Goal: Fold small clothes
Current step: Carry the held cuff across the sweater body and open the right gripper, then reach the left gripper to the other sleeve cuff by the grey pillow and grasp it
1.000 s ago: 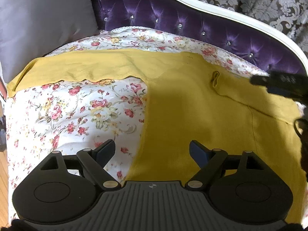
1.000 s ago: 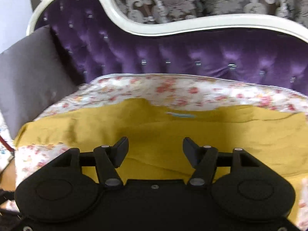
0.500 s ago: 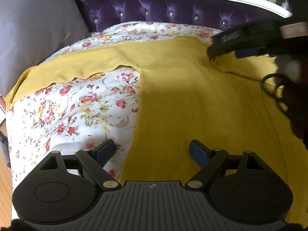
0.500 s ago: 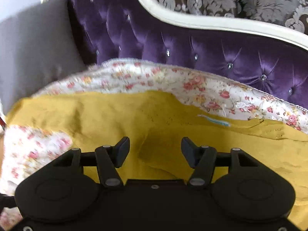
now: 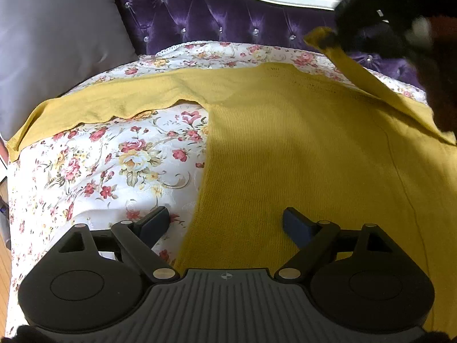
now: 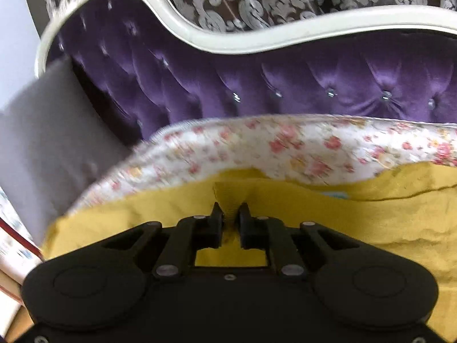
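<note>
A mustard-yellow knit sweater (image 5: 300, 143) lies spread on the floral cover, one sleeve (image 5: 100, 105) stretched out to the left. My left gripper (image 5: 225, 217) hangs open just above the sweater's lower left side edge, one finger over the cover and one over the knit, holding nothing. My right gripper (image 6: 230, 214) is closing, and its pads pinch a fold of the sweater's (image 6: 342, 223) upper part. In the left wrist view the right gripper (image 5: 328, 40) shows blurred at the top right, with a yellow strip of the sweater pulled up off the cover.
The floral cover (image 5: 114, 165) lies over a purple tufted sofa back (image 5: 214, 17) with a white frame (image 6: 257, 40). A grey cushion (image 5: 57, 43) leans at the left. Wooden floor (image 5: 4, 271) shows past the cover's left edge.
My right gripper's jaws have gone from wide apart to pinched on the sweater's upper part and pulled it upward. The left gripper has drawn slightly closer to the sweater.
</note>
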